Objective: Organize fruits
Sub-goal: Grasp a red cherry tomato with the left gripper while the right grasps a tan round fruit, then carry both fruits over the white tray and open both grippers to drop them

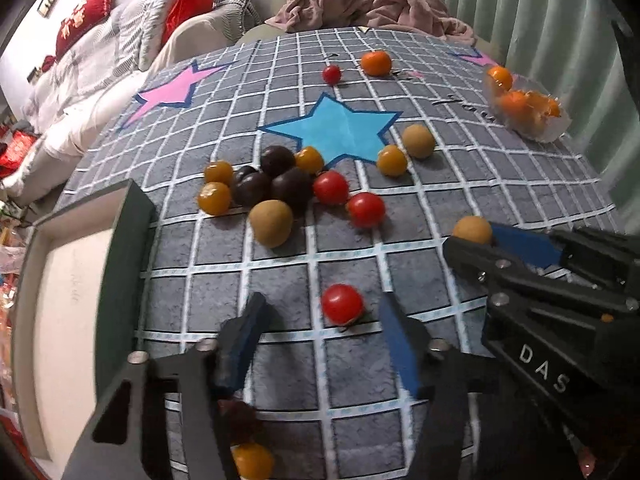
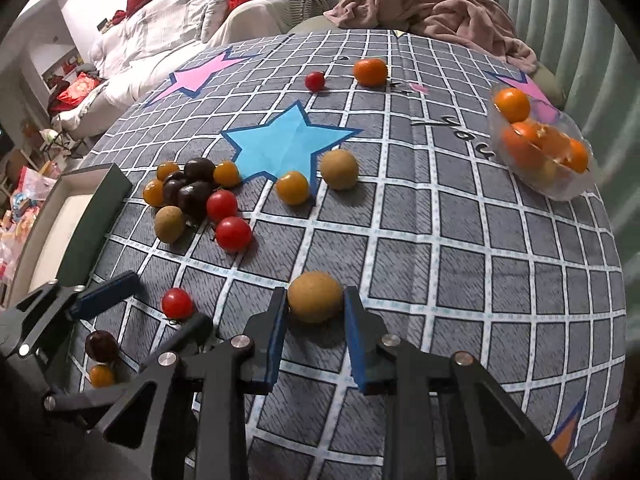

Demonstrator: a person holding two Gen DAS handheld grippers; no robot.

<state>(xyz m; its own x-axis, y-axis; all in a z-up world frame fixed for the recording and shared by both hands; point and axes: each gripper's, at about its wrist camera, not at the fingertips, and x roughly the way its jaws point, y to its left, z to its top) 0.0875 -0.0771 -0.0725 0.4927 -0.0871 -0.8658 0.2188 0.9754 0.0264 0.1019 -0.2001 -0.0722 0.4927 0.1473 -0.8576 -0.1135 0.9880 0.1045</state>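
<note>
Checked cloth covers the surface: right gripper (image 2: 316,312) jaws clamped on a tan fruit (image 2: 315,297); left gripper (image 1: 320,320) jaws apart around a red tomato (image 1: 342,304). Squeeze gently, lift straight.

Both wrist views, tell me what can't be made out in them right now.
- Left wrist view: the dark fruit near the bottom edge is half hidden behind the left gripper finger.
- Left wrist view: most of the tray floor is cut off by the frame edge.
- Right wrist view: fruit low in the clear bowl blurs together.
</note>
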